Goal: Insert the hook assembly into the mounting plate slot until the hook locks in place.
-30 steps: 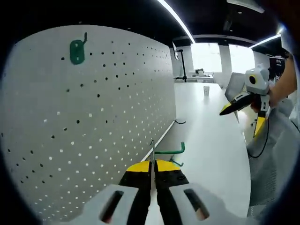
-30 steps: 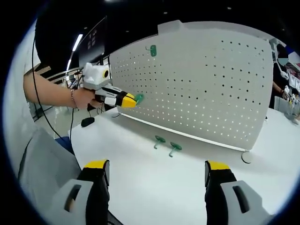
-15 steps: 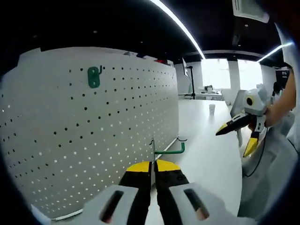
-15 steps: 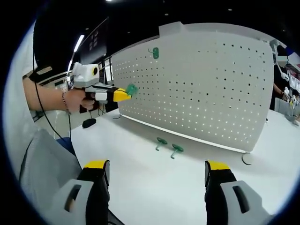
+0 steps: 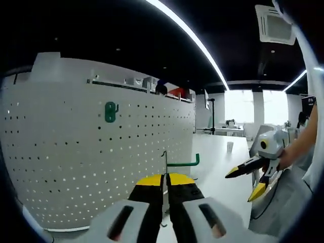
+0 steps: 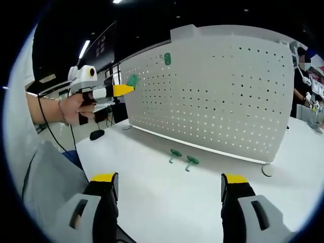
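I am carrying the green hook (image 5: 183,163) toward the pegboard (image 5: 76,167) — my left gripper (image 5: 165,178) is clamped tight on its wire back, jaws together, with the hook raised in front of the board and clear of it. My right gripper (image 6: 169,185) stands wide apart, holding nothing, low over the white table (image 6: 152,197) in front of the board. Next I judge I must line the hook up with a row of holes and press it in. Counted — one hook mounted (image 6: 165,58) high on the board, two loose hooks (image 6: 183,159) on the table at the board's foot, one in my grip.
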